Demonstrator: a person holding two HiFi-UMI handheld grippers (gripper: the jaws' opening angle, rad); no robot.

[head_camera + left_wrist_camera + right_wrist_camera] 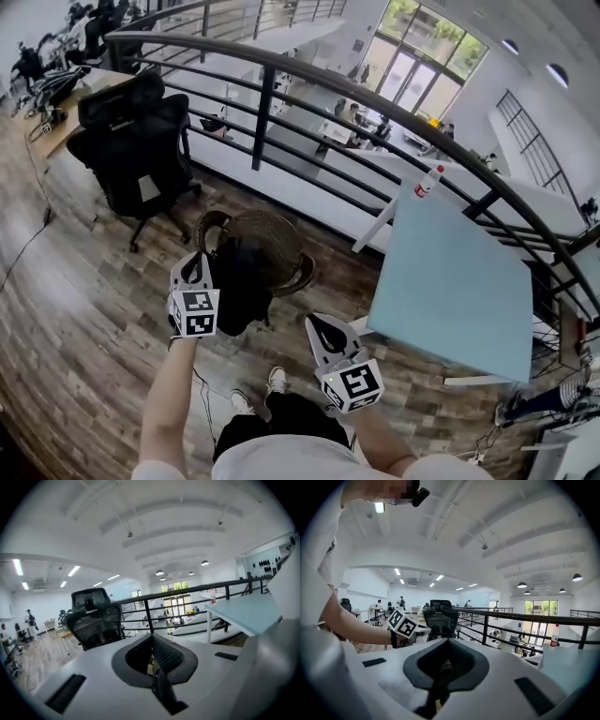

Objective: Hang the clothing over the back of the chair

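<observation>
A black garment [242, 286] hangs from my left gripper [199, 258], which is shut on its top edge. It dangles over a brown wicker basket [281, 246] on the wooden floor. Ahead and to the left, a black office chair [136, 141] stands with its back towards the railing, well apart from the garment. In the left gripper view the chair [93, 618] shows left of centre, beyond the closed jaws. My right gripper [319, 326] hovers right of the garment, apart from it, its jaws together with nothing seen between them. The right gripper view shows the chair [440, 616] beyond my left hand.
A light blue table [459, 281] stands at the right with a bottle [427, 180] at its far corner. A black metal railing [265, 112] runs across behind the chair and table. My feet stand on the wooden floor below the basket. A desk with equipment sits far left.
</observation>
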